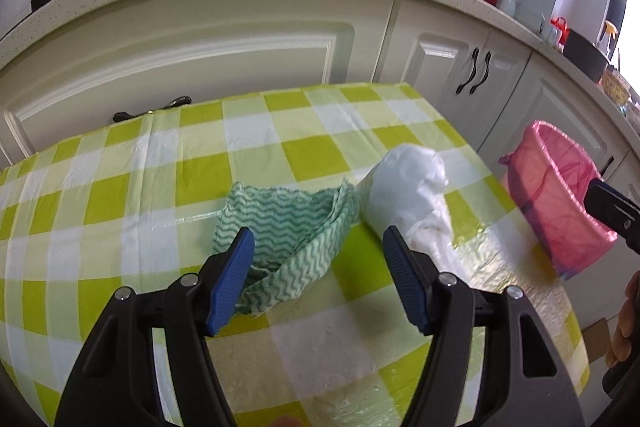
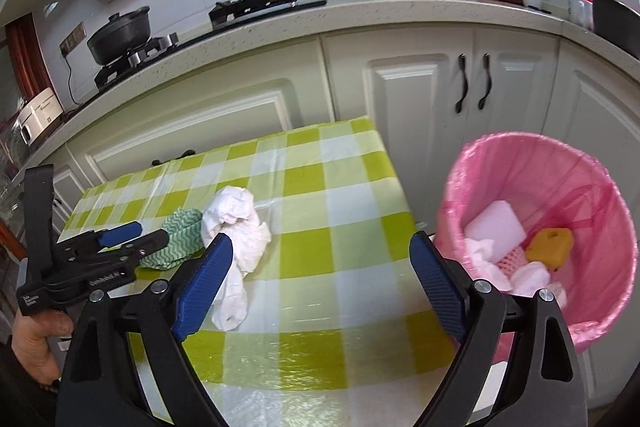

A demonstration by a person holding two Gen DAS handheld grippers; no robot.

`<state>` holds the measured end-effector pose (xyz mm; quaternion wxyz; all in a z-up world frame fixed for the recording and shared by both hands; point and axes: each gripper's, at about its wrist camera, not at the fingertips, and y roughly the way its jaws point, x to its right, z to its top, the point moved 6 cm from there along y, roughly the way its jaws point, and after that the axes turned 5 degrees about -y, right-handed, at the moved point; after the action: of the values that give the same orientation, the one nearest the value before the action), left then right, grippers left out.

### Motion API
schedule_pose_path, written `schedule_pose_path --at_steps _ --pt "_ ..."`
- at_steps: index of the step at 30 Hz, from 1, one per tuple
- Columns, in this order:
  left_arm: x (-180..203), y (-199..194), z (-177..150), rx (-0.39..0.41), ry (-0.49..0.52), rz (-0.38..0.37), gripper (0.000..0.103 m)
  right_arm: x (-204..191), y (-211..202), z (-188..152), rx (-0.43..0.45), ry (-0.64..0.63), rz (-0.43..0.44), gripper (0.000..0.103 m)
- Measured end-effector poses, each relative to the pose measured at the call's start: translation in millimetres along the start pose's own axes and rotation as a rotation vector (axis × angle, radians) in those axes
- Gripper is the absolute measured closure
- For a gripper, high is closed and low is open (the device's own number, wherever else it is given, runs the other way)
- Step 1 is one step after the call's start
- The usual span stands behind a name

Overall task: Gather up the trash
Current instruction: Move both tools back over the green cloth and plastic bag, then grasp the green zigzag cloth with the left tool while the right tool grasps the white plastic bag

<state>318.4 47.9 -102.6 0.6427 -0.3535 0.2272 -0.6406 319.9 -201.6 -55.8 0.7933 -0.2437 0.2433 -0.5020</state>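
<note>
A green wavy-patterned cloth [image 1: 288, 235] and a crumpled white plastic bag [image 1: 412, 195] lie side by side on the green-checked table [image 1: 160, 187]. My left gripper [image 1: 318, 263] is open just in front of the cloth, which lies between its fingers. In the right wrist view the cloth [image 2: 176, 239] and the white bag [image 2: 236, 239] lie left of centre, and the left gripper [image 2: 132, 239] hovers at the cloth. My right gripper [image 2: 322, 267] is open and empty above the table's right part. A bin with a pink liner [image 2: 536, 227] stands right of the table, with several pieces of trash inside.
White kitchen cabinets [image 2: 440, 95] stand behind the table, under a counter [image 2: 360, 15] with a stove, a black pot [image 2: 120, 35] and red kettles. The bin also shows in the left wrist view [image 1: 556, 195], beyond the table's right edge.
</note>
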Motion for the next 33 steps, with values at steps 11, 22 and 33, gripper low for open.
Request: schedule_pose_path --at_steps 11,22,33 --pt "-19 34 -9 -0.067 0.041 0.023 0.066 -36 40 -9 -0.072 -0.039 0.038 0.018" --pt "-38 29 -3 -0.052 0.000 -0.012 0.089 -70 92 -17 -0.145 -0.076 0.067 0.018" --pt "-52 21 0 -0.034 -0.035 -0.041 0.092 -77 124 -15 -0.183 -0.094 0.048 0.029"
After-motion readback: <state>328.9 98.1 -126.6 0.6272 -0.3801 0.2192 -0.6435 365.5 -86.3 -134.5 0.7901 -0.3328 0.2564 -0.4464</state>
